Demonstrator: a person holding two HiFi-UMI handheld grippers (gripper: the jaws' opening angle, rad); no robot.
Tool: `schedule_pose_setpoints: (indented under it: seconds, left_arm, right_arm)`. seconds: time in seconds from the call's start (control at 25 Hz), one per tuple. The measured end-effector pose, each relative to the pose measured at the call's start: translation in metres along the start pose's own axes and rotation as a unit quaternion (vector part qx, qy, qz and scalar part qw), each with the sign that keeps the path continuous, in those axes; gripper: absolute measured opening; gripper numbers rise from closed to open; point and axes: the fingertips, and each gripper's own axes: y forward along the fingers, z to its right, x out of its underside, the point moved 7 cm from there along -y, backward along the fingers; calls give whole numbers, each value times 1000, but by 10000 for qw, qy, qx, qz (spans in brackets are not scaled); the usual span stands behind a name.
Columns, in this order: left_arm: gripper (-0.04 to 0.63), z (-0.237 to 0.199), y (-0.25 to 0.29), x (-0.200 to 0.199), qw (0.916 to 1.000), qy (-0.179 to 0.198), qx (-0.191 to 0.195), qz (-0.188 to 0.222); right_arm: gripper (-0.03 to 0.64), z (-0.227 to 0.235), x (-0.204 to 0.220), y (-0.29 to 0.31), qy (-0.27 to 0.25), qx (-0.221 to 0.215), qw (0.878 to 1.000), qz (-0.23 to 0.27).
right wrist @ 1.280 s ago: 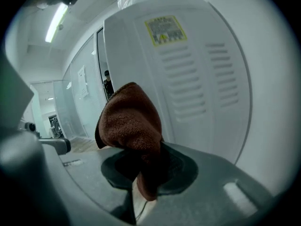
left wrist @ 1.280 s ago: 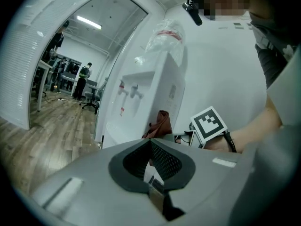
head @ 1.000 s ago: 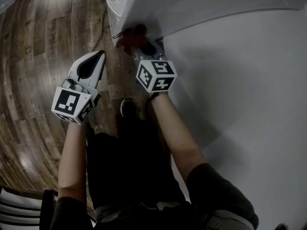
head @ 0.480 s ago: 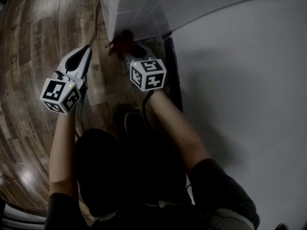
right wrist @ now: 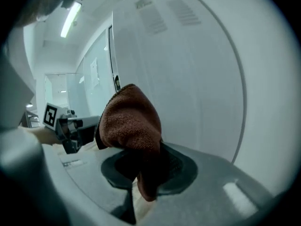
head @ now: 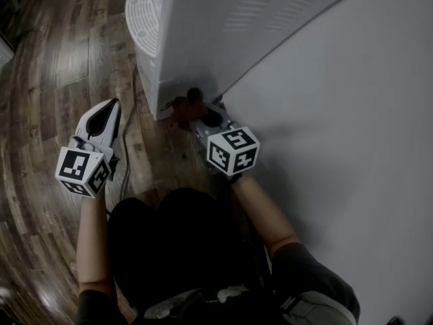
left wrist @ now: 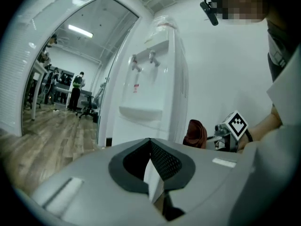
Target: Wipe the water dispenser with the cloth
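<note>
The left gripper hangs over the wooden floor, and its own view shows its jaws pressed together with nothing between them. It touches nothing. Ahead of it and to its right stands the white water dispenser. The round drip tray juts out of the dispenser's front, further ahead of this gripper's tip. From the left gripper's view the two taps sit above that tray.

Further right, the right gripper is clenched on a reddish-brown cloth. The cloth bunches up out of the jaws and hangs down over them. It sits right at the tip of this gripper, low on the dispenser's side panel near the bottom front corner, and looks to be touching the panel. The gripper's marker cube is behind the jaws, nearer the person. To the right of this gripper is a plain white wall.
</note>
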Motion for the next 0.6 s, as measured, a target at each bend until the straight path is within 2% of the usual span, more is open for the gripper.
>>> schedule_pose_setpoints:
  seconds: [0.16,0.28,0.36,0.44,0.52,0.6]
  left_arm:
    - [11,29,-6,-86,9980,192,298,528]
    - [11,56,2,-163,9919,351,704,1000]
    - [11,86,-2,-210,9849,554,1104,1217]
    - [11,111,-3,-258,9732,988,1422,1510]
    - [11,122,0,-296,9629,1332,1505,1803]
    - [11,126,5,-314,9593,1463,1507,1889]
  right_arm:
    - [61,-13,-105,-52,9,142,9958,902]
    - [61,-18,-193,-76,-135,350,9876,1521]
    - [61,-29,-243,-100,-249,227,9846,1717]
    - [61,-39,-294,-129,-378,181,9756,2156]
    - [61,-42,-342,-149,-489,259,9615,2693]
    - [61,-43,-374,-156,-531,302,9533,2958]
